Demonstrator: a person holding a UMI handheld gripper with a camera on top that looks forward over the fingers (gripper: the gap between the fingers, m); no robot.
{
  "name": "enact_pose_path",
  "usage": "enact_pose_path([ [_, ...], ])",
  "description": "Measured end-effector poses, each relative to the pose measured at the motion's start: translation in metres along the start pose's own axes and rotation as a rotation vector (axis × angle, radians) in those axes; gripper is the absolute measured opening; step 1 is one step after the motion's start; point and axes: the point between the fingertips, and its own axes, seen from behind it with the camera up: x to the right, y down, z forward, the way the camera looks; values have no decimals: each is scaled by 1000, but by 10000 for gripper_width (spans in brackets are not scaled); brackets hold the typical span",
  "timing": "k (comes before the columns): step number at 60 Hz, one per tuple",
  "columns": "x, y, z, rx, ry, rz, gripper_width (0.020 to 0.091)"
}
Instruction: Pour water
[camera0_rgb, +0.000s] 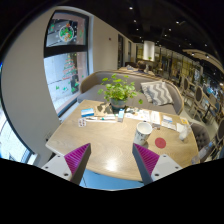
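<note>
Two pink pads (76, 157) stand wide apart with nothing between them; the gripper (112, 160) hovers above the wooden table (105, 140); a pale cup (144, 131), probably the task's vessel, sits beyond the fingers at one o'clock; the approach should drop lower, centre on it, then close squarely; a potted plant (119, 92) stands at twelve.

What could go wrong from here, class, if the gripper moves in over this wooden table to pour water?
1. The open gripper holds nothing; the pale patterned cup stands well beyond its fingers, so a hurried reach could knock it over.
2. The round red coaster lies just beside that cup, and a finger might catch it.
3. The green potted plant and scattered small items crowd the light wooden table, so spilled water could reach them.
</note>
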Motion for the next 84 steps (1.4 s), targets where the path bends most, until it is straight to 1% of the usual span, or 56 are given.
enact_pose_path([
  [5,19,5,-1,-6,14,23,853],
  [14,83,25,-3,-10,42,60,852],
  [15,71,22,-2,-12,53,66,852],
  [16,98,31,-2,-11,53,68,853],
  [25,188,73,-6,-21,87,117,853],
  [37,325,142,-15,-25,152,186,854],
  [46,420,183,-23,-17,199,206,849],
  [51,467,197,-25,-8,222,213,850],
  [58,521,207,-16,6,241,220,851],
  [65,563,205,4,28,252,214,851],
  [74,591,199,35,70,256,218,846],
  [78,596,200,51,81,253,232,831],
  [84,607,201,67,101,266,238,767],
])
